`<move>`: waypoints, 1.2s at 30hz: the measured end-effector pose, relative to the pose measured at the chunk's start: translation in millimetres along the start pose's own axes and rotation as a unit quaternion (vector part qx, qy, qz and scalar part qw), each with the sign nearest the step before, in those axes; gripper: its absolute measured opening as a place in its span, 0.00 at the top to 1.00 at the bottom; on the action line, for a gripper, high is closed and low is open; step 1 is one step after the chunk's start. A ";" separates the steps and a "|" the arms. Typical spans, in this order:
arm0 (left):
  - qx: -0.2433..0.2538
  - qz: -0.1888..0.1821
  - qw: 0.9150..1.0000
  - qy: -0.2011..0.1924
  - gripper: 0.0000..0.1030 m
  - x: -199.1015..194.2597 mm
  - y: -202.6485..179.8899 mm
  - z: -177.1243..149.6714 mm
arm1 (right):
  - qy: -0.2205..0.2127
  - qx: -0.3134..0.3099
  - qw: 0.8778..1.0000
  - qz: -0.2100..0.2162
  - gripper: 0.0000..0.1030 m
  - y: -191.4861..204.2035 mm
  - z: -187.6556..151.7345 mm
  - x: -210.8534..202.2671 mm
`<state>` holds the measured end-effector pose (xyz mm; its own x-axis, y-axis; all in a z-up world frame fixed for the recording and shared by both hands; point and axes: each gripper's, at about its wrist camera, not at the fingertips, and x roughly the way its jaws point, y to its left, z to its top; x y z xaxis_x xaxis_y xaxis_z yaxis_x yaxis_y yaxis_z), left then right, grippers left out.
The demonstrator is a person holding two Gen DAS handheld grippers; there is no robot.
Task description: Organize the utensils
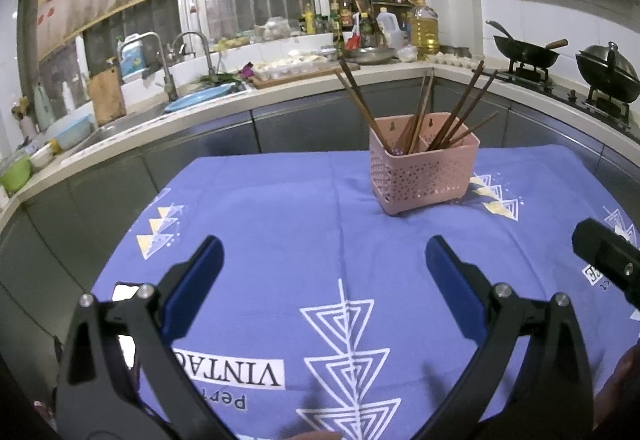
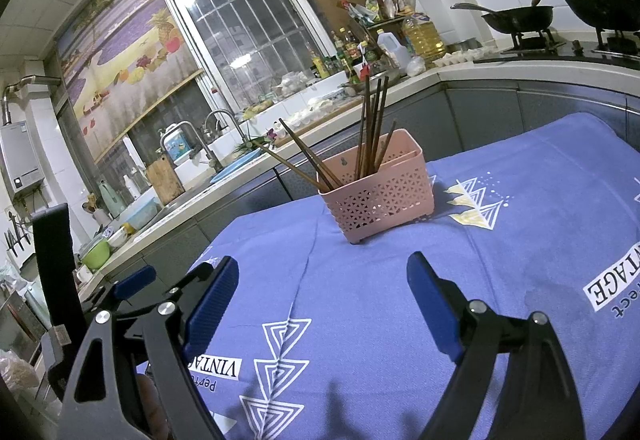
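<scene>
Kitchen counter under a blue cloth (image 1: 280, 224), printed "VINTAGE". Left gripper (image 1: 324, 264): jaws wide, empty, above bare cloth. Right gripper (image 2: 322, 280): jaws wide, empty, likewise over bare cloth. Open cloth between grippers and basket. Pink basket (image 1: 424, 172): upright near the cloth's far edge, holding brown chopsticks (image 1: 452, 108), leaning, in two compartments. Beyond: sink, stove.

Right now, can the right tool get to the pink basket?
Probably yes. The right tool is open and empty, and only bare blue cloth lies between it and the pink basket.
</scene>
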<state>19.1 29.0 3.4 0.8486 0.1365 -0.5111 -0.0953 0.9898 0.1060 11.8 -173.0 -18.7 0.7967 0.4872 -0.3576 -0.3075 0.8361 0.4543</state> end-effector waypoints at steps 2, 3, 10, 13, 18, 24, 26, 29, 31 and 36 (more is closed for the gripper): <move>-0.002 -0.001 1.000 -0.001 0.06 0.0 1.4 0.9 | 0.000 0.000 1.000 0.000 0.17 0.0 -0.1 0.1; -0.001 0.000 1.000 -0.001 0.06 0.6 1.3 1.0 | 0.000 0.000 1.000 0.000 0.17 0.0 -0.1 0.0; 0.001 -0.002 1.000 0.004 0.06 -0.7 1.3 1.6 | -0.001 -0.002 1.000 0.000 0.17 1.2 -0.2 -1.2; 0.005 0.000 1.000 0.009 0.06 -1.1 -0.5 1.7 | -0.001 -0.002 1.000 0.001 0.17 1.3 -0.3 -1.1; 0.004 -0.006 1.000 0.014 0.06 0.3 -1.7 1.1 | -0.001 -0.003 1.000 0.001 0.17 1.3 -0.1 -1.0; 0.003 -0.008 1.000 0.016 0.06 2.1 -0.8 0.4 | -0.001 -0.003 1.000 0.000 0.17 1.8 -0.3 -1.2; 0.003 -0.009 1.000 0.018 0.06 4.1 -0.8 -0.4 | -0.001 -0.003 1.000 0.000 0.17 1.8 -0.3 -1.3; 0.004 -0.010 1.000 0.021 0.06 6.4 -1.4 -1.6 | -0.001 -0.002 1.000 0.001 0.17 1.8 -0.1 -1.4; 0.004 -0.010 1.000 0.021 0.06 6.5 -1.8 -1.7 | -0.002 -0.003 1.000 0.000 0.17 1.9 -0.1 -1.4; 0.004 -0.010 1.000 0.020 0.06 6.6 -2.2 -2.2 | -0.003 -0.004 1.000 -0.001 0.17 1.9 -0.2 -1.3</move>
<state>23.7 27.9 -2.0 0.8287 0.1175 -0.5472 -0.0730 0.9921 0.1025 10.1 -172.0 -17.5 0.8000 0.4846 -0.3538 -0.3104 0.8389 0.4471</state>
